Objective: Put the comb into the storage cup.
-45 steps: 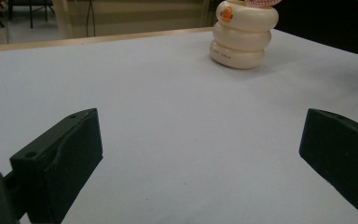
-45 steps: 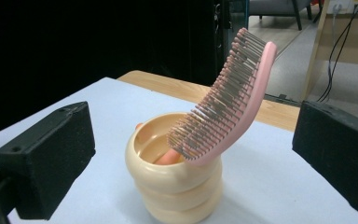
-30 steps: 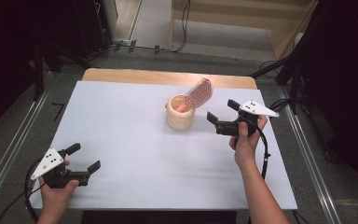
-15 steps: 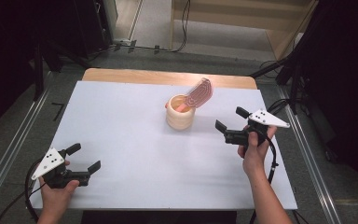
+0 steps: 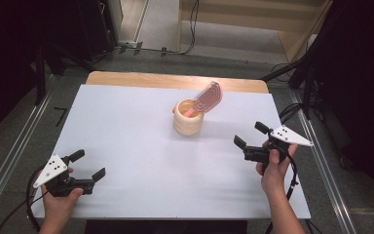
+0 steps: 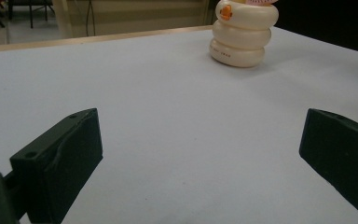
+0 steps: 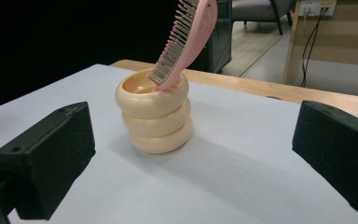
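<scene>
A cream ringed cup (image 5: 188, 119) (image 7: 154, 116) (image 6: 242, 35) stands upright on the white table (image 5: 141, 141). A pink hairbrush (image 5: 207, 100) (image 7: 186, 35) leans out of the cup, bristle head up and tilted to the right. My right gripper (image 5: 251, 136) (image 7: 191, 158) is open and holds nothing, to the right of the cup and a short way off it, jaws facing the cup. Near the front left corner my left gripper (image 5: 88, 165) (image 6: 200, 158) is open with nothing between its jaws, low over the table.
A wooden strip (image 5: 175, 82) runs along the table's far edge. Metal rails (image 5: 321, 165) flank both sides. Cables (image 5: 190, 29) lie on the floor behind. White table surface stretches between the two grippers.
My right gripper has drawn back from beside the cup toward the right front of the table, staying open. The left gripper has not moved.
</scene>
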Available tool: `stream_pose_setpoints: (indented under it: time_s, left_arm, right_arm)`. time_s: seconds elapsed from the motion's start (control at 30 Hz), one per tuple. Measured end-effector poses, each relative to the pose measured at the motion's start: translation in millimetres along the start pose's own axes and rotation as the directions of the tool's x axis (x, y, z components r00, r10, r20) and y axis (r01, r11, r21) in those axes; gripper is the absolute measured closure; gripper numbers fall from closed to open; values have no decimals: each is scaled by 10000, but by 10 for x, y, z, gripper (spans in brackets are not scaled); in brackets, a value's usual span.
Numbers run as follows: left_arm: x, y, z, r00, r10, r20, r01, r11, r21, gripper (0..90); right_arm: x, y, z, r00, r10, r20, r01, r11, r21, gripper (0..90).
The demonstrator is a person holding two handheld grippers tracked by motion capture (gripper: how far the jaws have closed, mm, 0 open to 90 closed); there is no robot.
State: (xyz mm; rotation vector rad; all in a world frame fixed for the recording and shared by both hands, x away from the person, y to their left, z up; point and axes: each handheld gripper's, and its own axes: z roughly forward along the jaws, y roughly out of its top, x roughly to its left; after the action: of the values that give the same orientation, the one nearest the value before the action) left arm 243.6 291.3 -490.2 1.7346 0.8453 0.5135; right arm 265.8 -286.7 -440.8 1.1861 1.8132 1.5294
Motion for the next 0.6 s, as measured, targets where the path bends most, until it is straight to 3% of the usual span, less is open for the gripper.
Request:
stream_pose_setpoints:
  time_s: [0.27,0.6]
  left_arm:
    - [-4,0,3,10000,49,1,-49,10000,22,0]
    - [-5,0,4,10000,54,1,-54,10000,60,0]
  right_arm:
    - [-33,-100,-163,9999,3,101,-2,10000,-83,0]
    - [-102,-235,-371,9992,343,181,-339,9992,-221,0]
